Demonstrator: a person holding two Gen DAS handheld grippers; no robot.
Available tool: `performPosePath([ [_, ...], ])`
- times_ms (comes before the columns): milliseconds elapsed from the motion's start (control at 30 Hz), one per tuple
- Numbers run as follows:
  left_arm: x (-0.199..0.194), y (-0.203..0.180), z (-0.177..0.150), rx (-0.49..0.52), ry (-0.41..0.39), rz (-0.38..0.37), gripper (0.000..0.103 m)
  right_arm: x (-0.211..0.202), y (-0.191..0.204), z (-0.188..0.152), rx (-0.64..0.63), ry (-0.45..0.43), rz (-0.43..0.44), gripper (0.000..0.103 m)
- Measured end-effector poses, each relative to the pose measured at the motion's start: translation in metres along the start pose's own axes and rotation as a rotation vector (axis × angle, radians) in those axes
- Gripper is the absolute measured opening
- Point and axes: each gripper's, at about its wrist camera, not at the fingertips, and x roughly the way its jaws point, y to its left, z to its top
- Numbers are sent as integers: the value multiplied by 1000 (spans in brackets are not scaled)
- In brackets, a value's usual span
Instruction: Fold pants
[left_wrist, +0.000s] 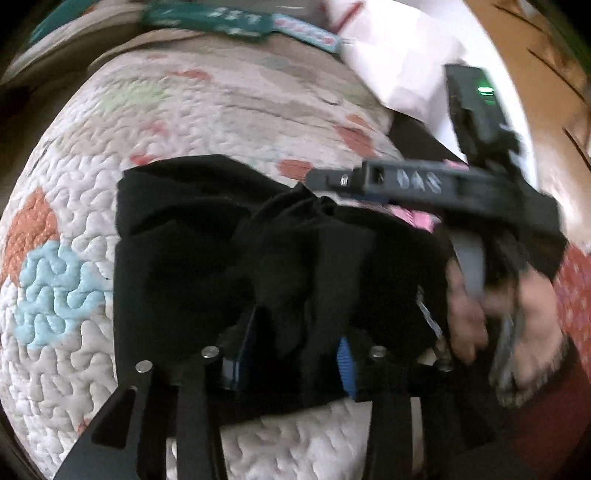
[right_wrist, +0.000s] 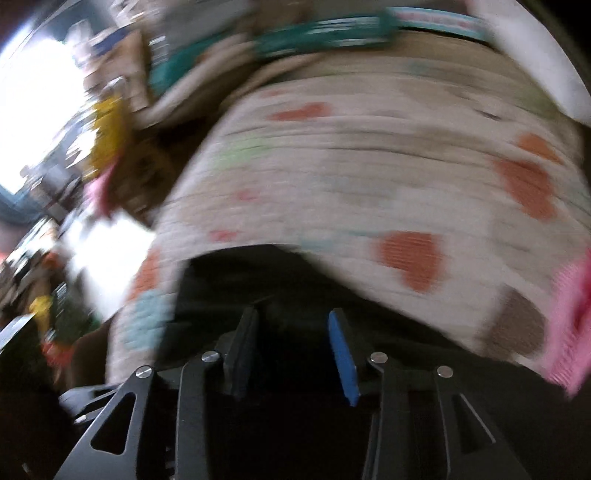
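Black pants (left_wrist: 207, 258) lie bunched on a quilted bed cover (left_wrist: 184, 122). My left gripper (left_wrist: 295, 354) hovers at their near edge with its blue pads (left_wrist: 347, 365) apart, and a loose fold of black cloth stands between them without being pinched. The right gripper (left_wrist: 325, 181) reaches in from the right over the pants, held by a hand (left_wrist: 476, 317). In the blurred right wrist view, the right gripper (right_wrist: 291, 350) is open above the black pants (right_wrist: 258, 280), with nothing pressed between its pads.
The white quilt (right_wrist: 351, 166) has orange, blue and green patches. A pink garment (left_wrist: 417, 218) (right_wrist: 569, 317) lies at the pants' right end. A white cloth (left_wrist: 399, 55) and teal packages (left_wrist: 207, 18) lie at the far side. Cluttered shelves (right_wrist: 74, 166) stand to the left.
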Motion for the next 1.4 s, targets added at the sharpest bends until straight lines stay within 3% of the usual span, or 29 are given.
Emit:
performPosePath([
  [133, -40, 2, -13, 87, -42, 0, 44, -36, -32, -1, 123, -101, -78, 46],
  [200, -53, 13, -15, 64, -64, 23, 47, -59, -26, 2, 136, -172, -50, 47],
  [267, -63, 35, -17, -10, -76, 43, 48, -72, -10, 2, 133, -209, 22, 47],
  [333, -66, 62, -18, -101, -77, 58, 48, -75, 10, -3, 127, -209, 147, 47],
  [400, -66, 82, -17, -184, -71, 74, 48, -65, 25, -11, 142, -166, 293, 47],
  [467, -68, 95, -18, -227, -76, 71, 48, -46, 38, -20, 154, -102, 348, 47],
  [567, -59, 97, -11, -219, -76, 83, 48, -16, 37, -41, 164, 3, 245, 47],
  [633, -50, 94, -6, -210, -63, 72, 49, -3, 19, -53, 230, 66, 99, 41],
  [700, -41, 93, -5, -198, -55, 61, 49, -3, 5, -60, 291, 70, 83, 37],
  [767, -30, 89, -3, -190, -42, 54, 49, -11, 5, -56, 318, 52, 81, 42],
  [867, -15, 81, -4, -189, -22, 19, 49, -23, 33, -33, 188, 13, 20, 50],
  [933, -9, 75, -7, -181, -25, 20, 50, -22, 54, -14, 105, 6, 27, 66],
  [967, -9, 73, -9, -180, -31, 21, 50, -18, 68, -1, 62, 9, 34, 68],
  [1033, -9, 72, -13, -183, -48, 25, 50, -1, 96, 21, -35, 46, 55, 74],
  [1133, -7, 74, -17, -201, -55, 26, 50, 36, 118, 41, -128, 133, 42, 74],
  [1167, -7, 76, -20, -210, -52, 31, 48, 50, 122, 45, -145, 174, 35, 74],
  [1267, -3, 73, -23, -184, -44, 76, 26, 86, 131, 48, -187, 285, 13, 73],
  [1300, -3, 71, -23, -169, -45, 83, 21, 97, 136, 46, -216, 324, -8, 62],
  [1333, -4, 70, -23, -161, -49, 86, 19, 104, 137, 42, -241, 348, -38, 32],
  [1400, -5, 70, -23, -164, -51, 84, 16, 116, 141, 34, -291, 385, -114, 25],
])
